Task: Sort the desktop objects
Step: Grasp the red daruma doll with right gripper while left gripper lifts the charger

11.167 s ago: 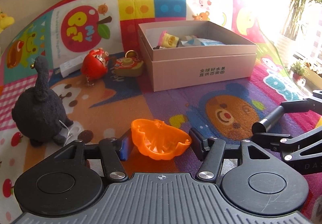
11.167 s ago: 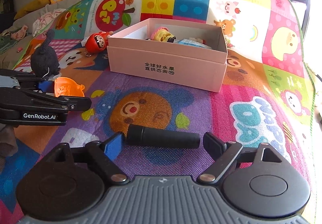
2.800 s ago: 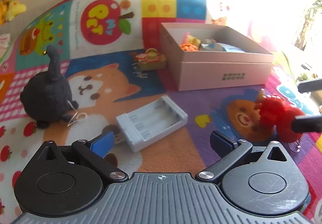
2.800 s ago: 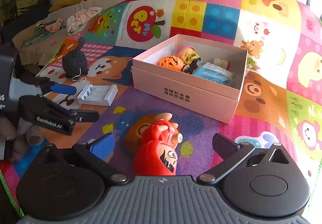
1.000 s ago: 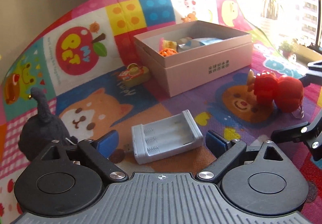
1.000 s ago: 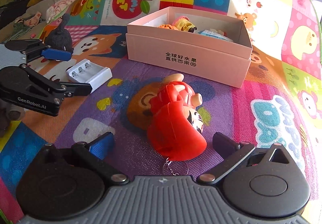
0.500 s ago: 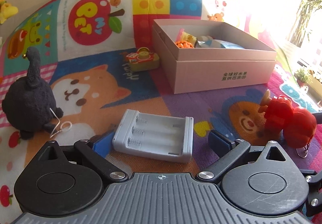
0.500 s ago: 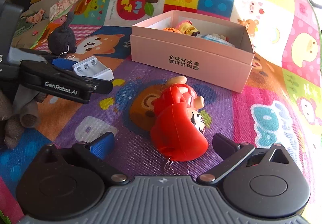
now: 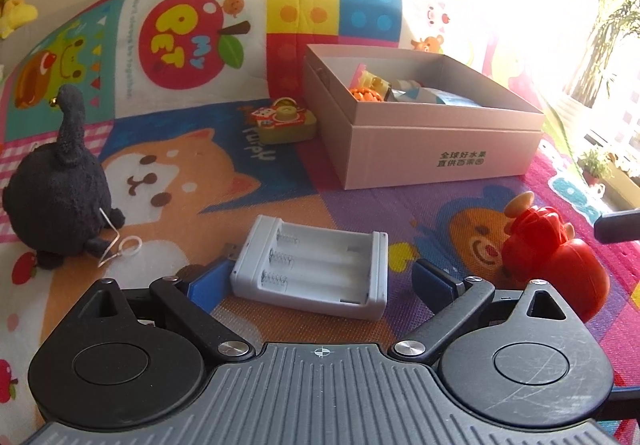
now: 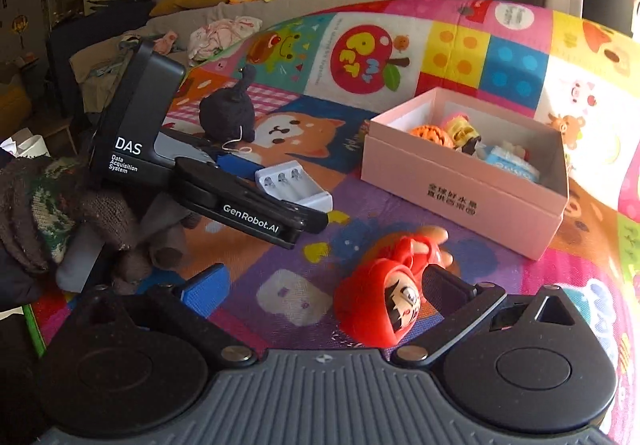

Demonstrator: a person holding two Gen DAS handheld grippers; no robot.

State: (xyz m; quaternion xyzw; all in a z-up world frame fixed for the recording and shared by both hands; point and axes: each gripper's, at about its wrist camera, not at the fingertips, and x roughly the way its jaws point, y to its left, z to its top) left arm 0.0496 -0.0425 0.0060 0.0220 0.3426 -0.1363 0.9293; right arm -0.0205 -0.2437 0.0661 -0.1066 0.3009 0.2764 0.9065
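Observation:
A grey battery holder (image 9: 316, 265) lies on the play mat between the fingers of my open left gripper (image 9: 320, 283), blue pad at its left end. A red daruma doll (image 9: 556, 265) lies on its side to the right. In the right wrist view the same doll (image 10: 388, 285) sits between the fingers of my open right gripper (image 10: 326, 289), close to the right finger. The pink box (image 10: 464, 181) stands behind, holding an orange pumpkin (image 10: 432, 135) and other toys. The left gripper (image 10: 248, 213) reaches to the battery holder (image 10: 294, 185).
A black plush (image 9: 52, 201) stands at the left of the mat, and a yellow toy camera (image 9: 286, 123) sits beside the pink box (image 9: 432, 125). A knitted-gloved hand (image 10: 60, 213) holds the left gripper. A sofa with plush toys lies beyond the mat.
The right gripper has shifted left, so the doll now lies nearer its right finger. The left gripper has edged closer around the battery holder. Both stay open.

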